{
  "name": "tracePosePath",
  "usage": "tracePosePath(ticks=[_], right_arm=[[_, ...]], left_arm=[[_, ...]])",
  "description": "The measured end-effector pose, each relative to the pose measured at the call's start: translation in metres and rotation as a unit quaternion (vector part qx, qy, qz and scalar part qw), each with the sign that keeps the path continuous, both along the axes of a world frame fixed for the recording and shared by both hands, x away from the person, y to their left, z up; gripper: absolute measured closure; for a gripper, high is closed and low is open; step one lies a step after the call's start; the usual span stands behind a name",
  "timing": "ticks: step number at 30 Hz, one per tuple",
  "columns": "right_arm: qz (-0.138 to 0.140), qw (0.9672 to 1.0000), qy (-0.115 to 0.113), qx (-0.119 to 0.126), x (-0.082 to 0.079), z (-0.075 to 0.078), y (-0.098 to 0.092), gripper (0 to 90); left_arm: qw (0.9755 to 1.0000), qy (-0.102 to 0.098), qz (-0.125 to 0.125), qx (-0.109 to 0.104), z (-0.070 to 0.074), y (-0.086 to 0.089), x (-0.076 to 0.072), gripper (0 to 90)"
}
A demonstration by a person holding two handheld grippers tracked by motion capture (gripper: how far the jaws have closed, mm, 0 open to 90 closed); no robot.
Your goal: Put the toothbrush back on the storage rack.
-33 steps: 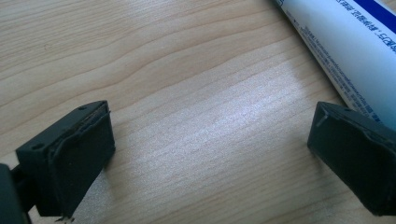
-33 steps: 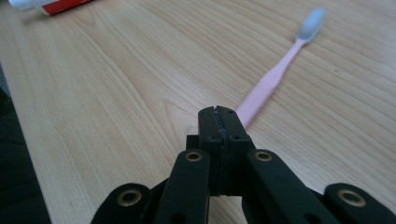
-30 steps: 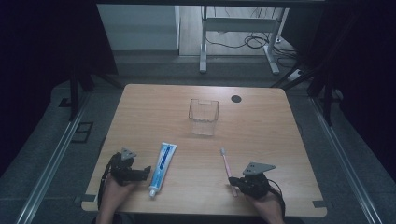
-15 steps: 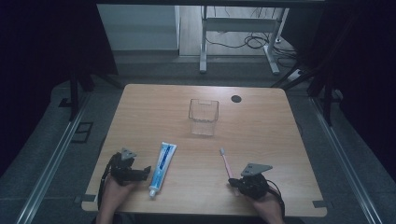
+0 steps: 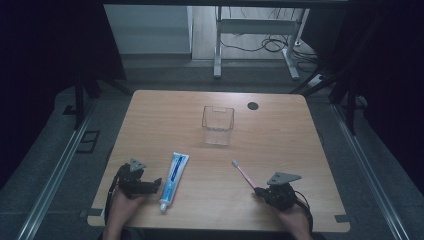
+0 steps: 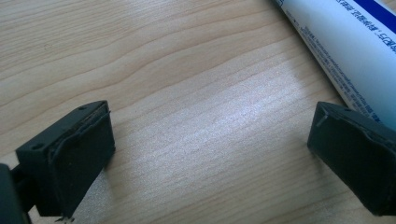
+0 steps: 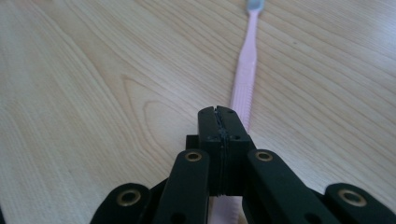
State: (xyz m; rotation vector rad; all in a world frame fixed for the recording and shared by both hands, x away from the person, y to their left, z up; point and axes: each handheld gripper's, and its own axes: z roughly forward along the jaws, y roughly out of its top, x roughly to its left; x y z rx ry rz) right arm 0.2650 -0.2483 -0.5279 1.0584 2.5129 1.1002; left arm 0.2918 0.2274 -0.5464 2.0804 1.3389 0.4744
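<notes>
1. The right gripper (image 5: 259, 190) is clamped on the pink toothbrush (image 7: 246, 70) at its handle end, close to the worktop's (image 5: 280, 130) near edge.
2. The left gripper (image 6: 210, 154) rests wide open, holding nothing, just beside the toothpaste tube (image 5: 172, 178).
3. Lift the brush level, bristles forward.
4. The clear cup (image 5: 218, 125) at mid-worktop looks the likely goal; lower it handle-first.

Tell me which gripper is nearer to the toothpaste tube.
Left. The left gripper sits right beside the toothpaste tube, jaws open next to it. The right gripper is across the table at the pink toothbrush, jaws shut.
</notes>
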Motion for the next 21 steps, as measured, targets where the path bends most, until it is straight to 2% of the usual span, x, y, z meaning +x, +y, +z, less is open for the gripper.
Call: tracePosePath(ticks=[15,21], right_arm=[[-0.035,0.9994,0.000,-0.009,0.009,-0.002,-0.025,88.1],[-0.036,0.9993,0.004,-0.008,0.010,-0.003,-0.029,85.4]], left_arm=[[1.0000,0.000,0.000,0.000,0.000,0.000,0.000,0.6],[1.0000,0.000,0.000,0.000,0.000,0.000,0.000,0.7]])
